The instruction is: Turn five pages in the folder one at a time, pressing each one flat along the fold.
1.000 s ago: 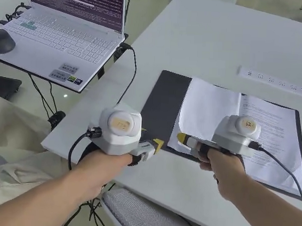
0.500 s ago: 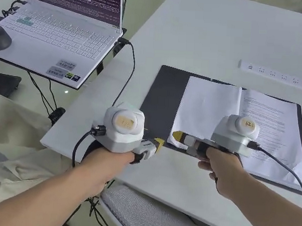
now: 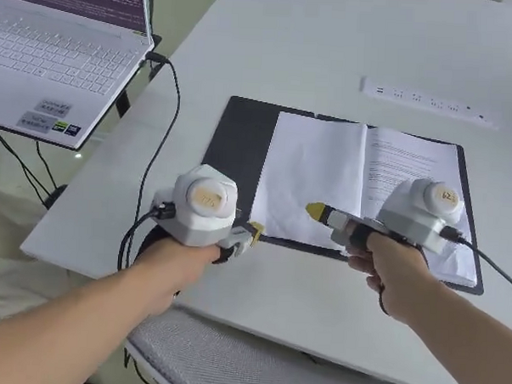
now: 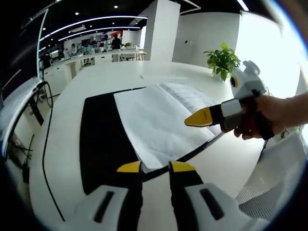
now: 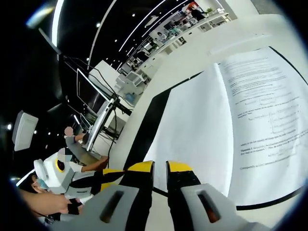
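Pretty sure we're looking at an open-plan office here. A laptop (image 3: 62, 52) is sitting beside a big white counter (image 3: 271, 40), with a power strip (image 3: 430, 103) lying on it. Further back, long light strips (image 4: 96, 21) are running across a dark ceiling, rows of desks (image 4: 96, 55) are stretching past a white column (image 4: 161, 29), and a potted plant (image 4: 224, 60) is standing nearby.

A black folder (image 3: 237, 149) lies open and flat on a white desk (image 3: 313, 58), near its front edge. The left inside cover is bare black. A blank white page (image 3: 312, 177) lies flat just left of the centre fold, covering part of that cover. To the right of the fold lies a printed page (image 3: 410, 177) with lines of small dark text.
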